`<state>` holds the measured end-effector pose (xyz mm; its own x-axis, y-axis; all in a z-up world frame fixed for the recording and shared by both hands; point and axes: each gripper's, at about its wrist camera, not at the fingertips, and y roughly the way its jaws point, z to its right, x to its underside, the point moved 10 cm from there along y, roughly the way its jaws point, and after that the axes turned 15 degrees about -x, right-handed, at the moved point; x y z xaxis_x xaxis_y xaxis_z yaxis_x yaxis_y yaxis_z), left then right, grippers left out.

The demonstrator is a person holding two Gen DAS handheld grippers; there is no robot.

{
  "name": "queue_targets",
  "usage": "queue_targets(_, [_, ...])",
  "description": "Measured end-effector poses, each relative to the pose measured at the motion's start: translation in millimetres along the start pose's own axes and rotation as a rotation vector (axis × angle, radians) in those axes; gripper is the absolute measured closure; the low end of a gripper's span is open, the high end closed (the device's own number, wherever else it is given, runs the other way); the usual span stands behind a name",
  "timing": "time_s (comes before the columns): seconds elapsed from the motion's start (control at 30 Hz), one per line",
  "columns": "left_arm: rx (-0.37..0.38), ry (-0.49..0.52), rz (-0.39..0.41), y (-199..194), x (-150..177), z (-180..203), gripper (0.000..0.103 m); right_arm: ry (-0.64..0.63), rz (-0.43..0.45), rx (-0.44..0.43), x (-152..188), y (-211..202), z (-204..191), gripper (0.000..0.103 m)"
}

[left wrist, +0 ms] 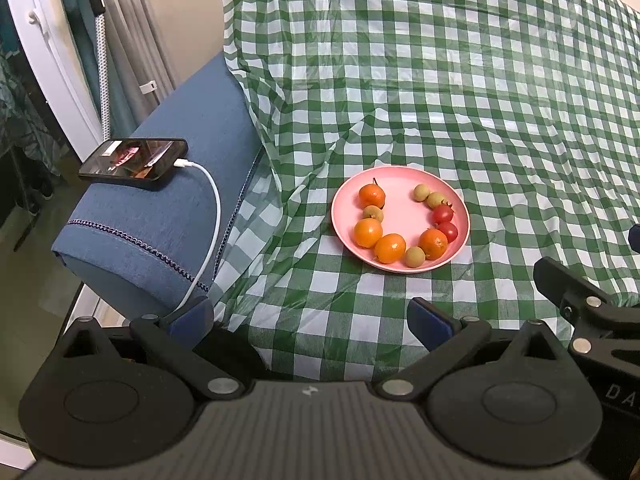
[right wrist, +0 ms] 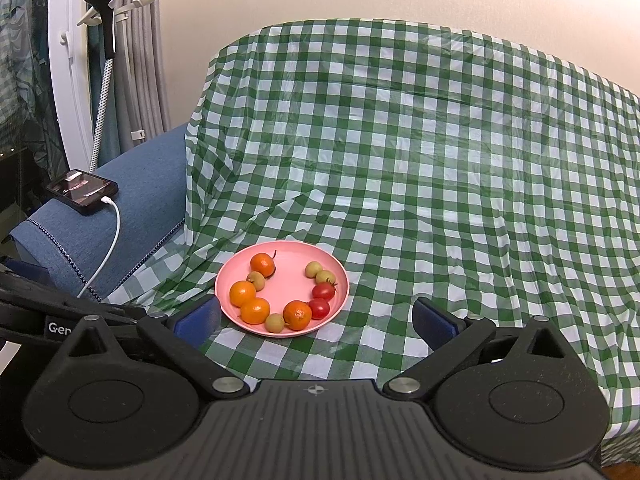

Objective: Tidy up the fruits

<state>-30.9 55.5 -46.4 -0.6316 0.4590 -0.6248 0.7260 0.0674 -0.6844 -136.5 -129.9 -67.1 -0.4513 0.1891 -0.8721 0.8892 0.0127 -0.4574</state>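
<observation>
Partly, we lost things at the frame edges: the phone's (left wrist: 134, 163) screen was too blurred to read, its white cable (left wrist: 208, 216) dropped behind our left gripper (left wrist: 310, 322), and the cloth (left wrist: 460, 92) hid whatever lay beneath it. From the left wrist view only a black slice of the right gripper (right wrist: 316, 318) showed at the right edge.

We counted ten fruits on one pink plate (left wrist: 400, 184): four oranges, four small green-brown fruits we could not name, and two red tomatoes. They lay in a loose ring round the plate's bare middle. One orange (left wrist: 371, 196) sat at the far left with a green fruit (left wrist: 373, 213) touching it, two oranges (left wrist: 379, 240) followed along the near left, and a third green fruit (left wrist: 414, 257) lay between these and the last orange (left wrist: 433, 243). The tomatoes (left wrist: 445, 222) sat at the right, just beside two more green fruits (left wrist: 428, 196).

The plate rested on the checked cloth, near the blue armrest (left wrist: 168, 220). Both grippers hung short of it, fingers (right wrist: 198, 318) spread wide, holding nothing.
</observation>
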Motion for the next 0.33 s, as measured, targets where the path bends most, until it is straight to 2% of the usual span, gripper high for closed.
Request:
queue_targets(0.17, [0.008,0.004,-0.002,1,-1,1,0.000,0.001,-0.001,-0.001,1,1,2,0.001])
queue_targets(0.33, [0.010,0.019,-0.039,11,1,5,0.000,0.003,-0.003,0.002,1,3,2,0.001])
